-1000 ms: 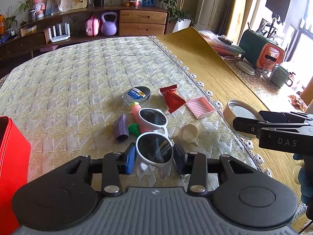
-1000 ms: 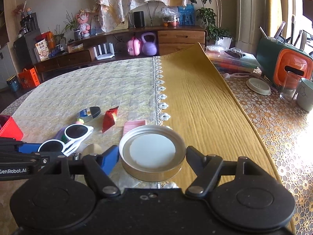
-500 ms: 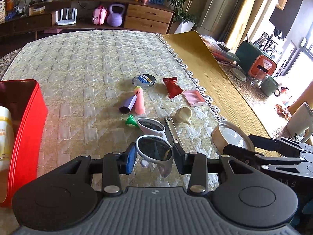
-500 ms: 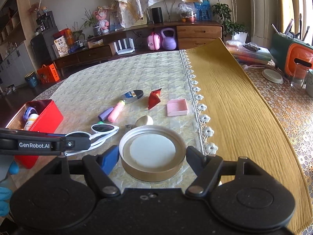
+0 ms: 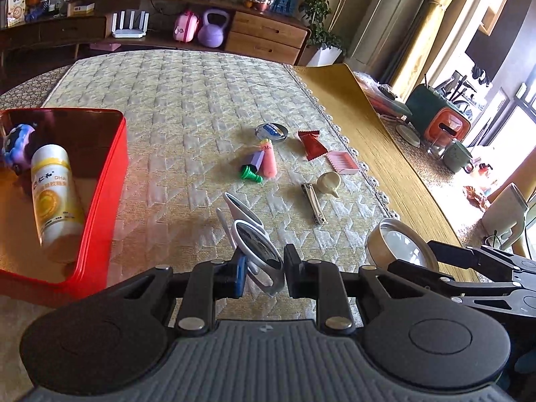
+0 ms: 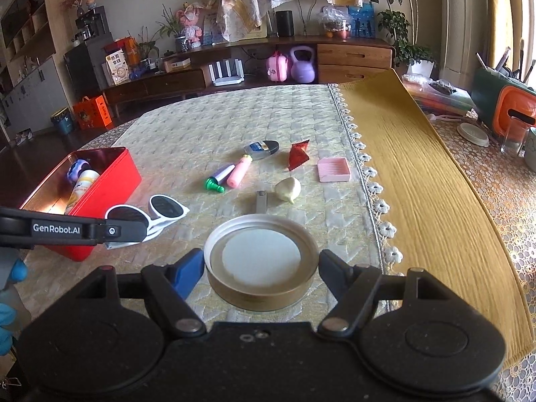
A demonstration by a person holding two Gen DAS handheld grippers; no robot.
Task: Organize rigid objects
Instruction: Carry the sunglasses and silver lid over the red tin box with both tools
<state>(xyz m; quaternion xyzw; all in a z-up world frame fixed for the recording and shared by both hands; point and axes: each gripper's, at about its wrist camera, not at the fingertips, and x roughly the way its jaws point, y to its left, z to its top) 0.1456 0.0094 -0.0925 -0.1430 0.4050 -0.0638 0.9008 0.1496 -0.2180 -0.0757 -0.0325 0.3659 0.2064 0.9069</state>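
"GenRobot.AI" on left hand-held gripper [image 6: 125,231]; "DHA" bottle [image 5: 55,191]

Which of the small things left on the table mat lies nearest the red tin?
The green cap, at the end of the purple marker. It lies on the tin's side of the group; the pink tray lies farthest.

At the top of your frame you have a purple kettlebell [image 6: 303,64] beside a pink case [image 6: 277,66] on the wooden sideboard [image 6: 353,57]. A white router [image 6: 228,72] stands left of them, a potted plant [image 6: 398,20] at upper right.
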